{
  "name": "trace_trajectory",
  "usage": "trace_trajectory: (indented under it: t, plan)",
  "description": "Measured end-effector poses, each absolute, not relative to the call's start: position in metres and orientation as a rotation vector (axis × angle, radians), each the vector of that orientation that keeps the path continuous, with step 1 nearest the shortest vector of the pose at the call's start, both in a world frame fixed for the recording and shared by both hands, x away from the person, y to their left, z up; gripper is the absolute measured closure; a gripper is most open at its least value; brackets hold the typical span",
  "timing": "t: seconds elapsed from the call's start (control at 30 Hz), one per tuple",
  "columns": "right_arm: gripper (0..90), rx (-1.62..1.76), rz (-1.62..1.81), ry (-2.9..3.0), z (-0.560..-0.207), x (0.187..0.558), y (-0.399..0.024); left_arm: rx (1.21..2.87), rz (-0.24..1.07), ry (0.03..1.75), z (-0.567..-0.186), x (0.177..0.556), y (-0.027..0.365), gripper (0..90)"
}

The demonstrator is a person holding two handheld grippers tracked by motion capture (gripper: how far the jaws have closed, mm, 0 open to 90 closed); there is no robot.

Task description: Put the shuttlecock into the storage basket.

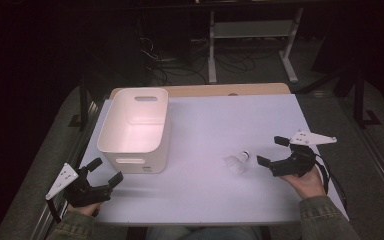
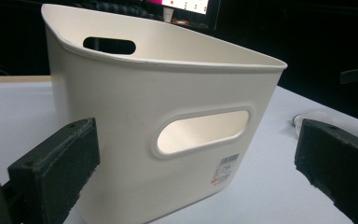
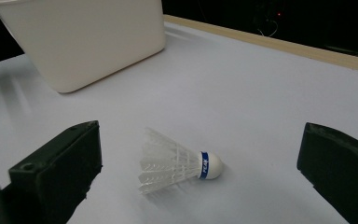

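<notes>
A white shuttlecock [image 1: 238, 162] with a blue band lies on its side on the white table, right of the middle. My right gripper [image 1: 272, 150] stands open just to its right, jaws wide apart and pointing at it; in the right gripper view the shuttlecock [image 3: 177, 165] lies on the table ahead of the two black jaws, untouched. A white plastic bin [image 1: 136, 127] with handle slots stands at the left. My left gripper [image 1: 105, 171] sits open near the table's front left corner, just short of the bin's near wall [image 2: 168, 121], with nothing between its jaws.
The white mat [image 1: 215, 120] covers the table; a wooden edge [image 1: 205, 90] shows at the back. Dark floor, cables and a white frame [image 1: 250, 30] lie beyond. A cable trails from the right gripper along the table's right edge.
</notes>
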State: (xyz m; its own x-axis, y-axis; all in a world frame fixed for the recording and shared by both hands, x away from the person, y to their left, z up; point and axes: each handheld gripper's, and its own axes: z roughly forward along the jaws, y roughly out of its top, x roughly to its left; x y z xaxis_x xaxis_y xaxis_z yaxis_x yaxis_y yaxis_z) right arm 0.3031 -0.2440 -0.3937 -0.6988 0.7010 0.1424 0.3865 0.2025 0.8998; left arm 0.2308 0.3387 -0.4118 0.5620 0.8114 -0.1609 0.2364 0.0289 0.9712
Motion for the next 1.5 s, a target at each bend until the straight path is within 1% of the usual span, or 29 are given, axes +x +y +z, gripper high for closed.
trace_trajectory:
  t: [0.07,0.93,1.2,1.23,1.43,1.5]
  plan:
    - [0.0,1.029,1.49,2.176,-0.3939,0.3026,-0.2442,1.499,0.554,0.938,-0.4116,0.2304,0.338,0.0]
    - [0.0,1.037,1.512,2.163,-0.3949,0.2975,-0.2475,1.511,0.56,0.931,-0.4114,0.2301,0.3382,0.0]
    - [0.0,1.053,1.504,2.195,-0.3941,0.2985,-0.2478,1.485,0.552,0.939,-0.4113,0.2296,0.336,0.0]
    - [1.6,1.051,1.501,2.208,-0.3942,0.2996,-0.2478,1.483,0.55,0.94,-0.4113,0.2295,0.3359,0.0]
    - [3.4,1.065,1.481,2.244,-0.3961,0.3033,-0.2453,1.491,0.554,0.93,-0.4111,0.2295,0.3359,0.0]
    - [6.0,1.068,1.473,2.264,-0.397,0.3052,-0.2442,1.491,0.553,0.933,-0.4112,0.2297,0.3359,0.0]
